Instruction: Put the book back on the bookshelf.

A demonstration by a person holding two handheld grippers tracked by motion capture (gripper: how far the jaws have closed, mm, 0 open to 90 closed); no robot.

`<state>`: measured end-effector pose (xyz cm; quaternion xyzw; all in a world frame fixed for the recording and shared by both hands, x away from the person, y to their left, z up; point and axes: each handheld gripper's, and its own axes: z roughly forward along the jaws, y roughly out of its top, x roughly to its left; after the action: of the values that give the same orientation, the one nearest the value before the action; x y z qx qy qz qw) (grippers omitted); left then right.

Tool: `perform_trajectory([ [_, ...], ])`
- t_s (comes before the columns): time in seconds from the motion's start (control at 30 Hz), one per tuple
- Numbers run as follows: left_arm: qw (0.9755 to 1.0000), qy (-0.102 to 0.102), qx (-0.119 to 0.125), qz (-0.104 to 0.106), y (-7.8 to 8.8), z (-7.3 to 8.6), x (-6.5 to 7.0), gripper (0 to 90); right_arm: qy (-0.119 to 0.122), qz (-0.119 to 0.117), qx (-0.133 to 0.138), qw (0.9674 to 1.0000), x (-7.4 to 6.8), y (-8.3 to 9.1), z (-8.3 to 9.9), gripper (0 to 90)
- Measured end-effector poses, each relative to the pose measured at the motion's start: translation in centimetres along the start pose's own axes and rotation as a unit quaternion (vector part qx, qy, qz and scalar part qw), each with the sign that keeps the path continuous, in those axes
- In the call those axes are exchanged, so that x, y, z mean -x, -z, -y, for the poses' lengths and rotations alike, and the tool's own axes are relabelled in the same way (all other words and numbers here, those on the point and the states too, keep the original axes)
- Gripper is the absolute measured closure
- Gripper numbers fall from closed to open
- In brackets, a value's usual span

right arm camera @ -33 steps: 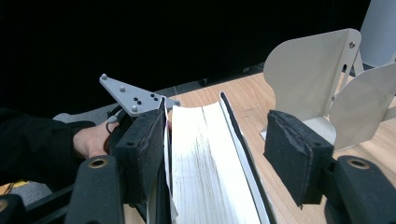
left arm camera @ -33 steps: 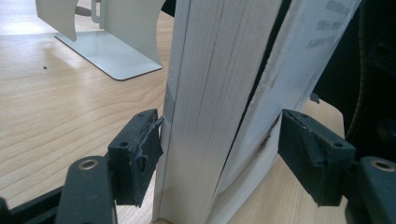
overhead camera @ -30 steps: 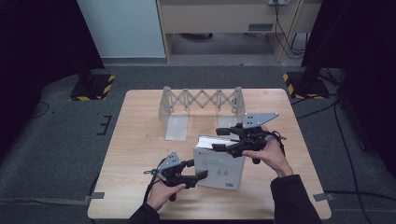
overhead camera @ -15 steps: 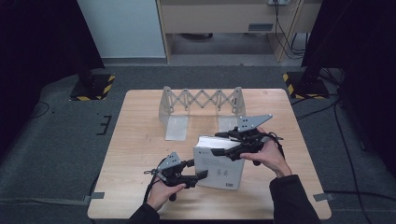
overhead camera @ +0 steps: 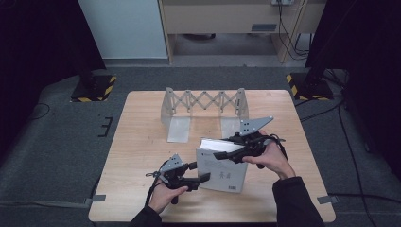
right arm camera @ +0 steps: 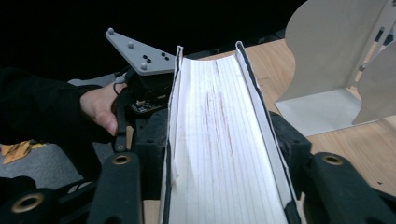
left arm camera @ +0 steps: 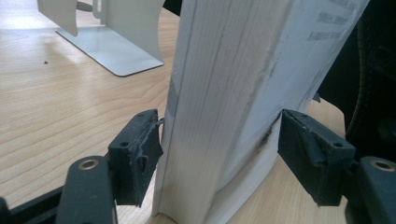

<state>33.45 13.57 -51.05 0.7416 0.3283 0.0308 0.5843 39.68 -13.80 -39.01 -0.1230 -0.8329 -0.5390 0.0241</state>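
Plainly, book (overhead camera: 221,166): stands upright on the table's near half, in front of the expanding rack (overhead camera: 204,109).
Right gripper (right arm camera: 219,154): jaws pressed on both covers at the top edge, probably steadying it.
Left gripper (left arm camera: 219,149): jaws straddle the lower corner, one pad touching, the other just off; not clamped.
Surface: pale wood table (overhead camera: 142,137), bare.
Room: dark floor, black curtains.

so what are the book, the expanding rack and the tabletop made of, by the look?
Book: paper, page edges visibly layered, under a smooth white soft cover. Expanding rack: thin sheet, likely painted metal, matte pale grey. Table: wood or wood laminate, with light grain lines.
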Motion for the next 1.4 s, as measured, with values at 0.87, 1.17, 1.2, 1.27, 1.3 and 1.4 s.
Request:
perform_trajectory([
  [0.87,0.9923,0.040,-0.004,-0.117,4.2,0.8,-4.7,27.3,-0.045,0.066,0.002,0.9968,-0.7,1.0,-0.3,53.3],
  [1.17,0.9802,0.032,-0.027,-0.193,4.8,1.0,-5.6,27.2,-0.077,0.151,0.037,0.9849,-0.9,4.0,-1.4,53.2],
  [1.2,0.9790,0.034,-0.029,-0.199,4.9,1.1,-5.8,27.2,-0.079,0.168,0.040,0.9818,-0.9,4.2,-1.4,53.2],
  [1.27,0.9780,0.041,-0.028,-0.203,5.1,1.2,-6.0,27.2,-0.084,0.194,0.040,0.9765,-0.8,4.5,-1.4,53.2],
  [1.3,0.9773,0.042,-0.027,-0.206,5.2,1.2,-6.1,27.2,-0.089,0.204,0.040,0.9740,-0.7,4.6,-1.4,53.2],
  [1.4,0.9761,0.044,-0.024,-0.211,5.4,1.2,-6.3,27.2,-0.101,0.227,0.041,0.9676,-0.5,4.9,-1.3,53.2],
])
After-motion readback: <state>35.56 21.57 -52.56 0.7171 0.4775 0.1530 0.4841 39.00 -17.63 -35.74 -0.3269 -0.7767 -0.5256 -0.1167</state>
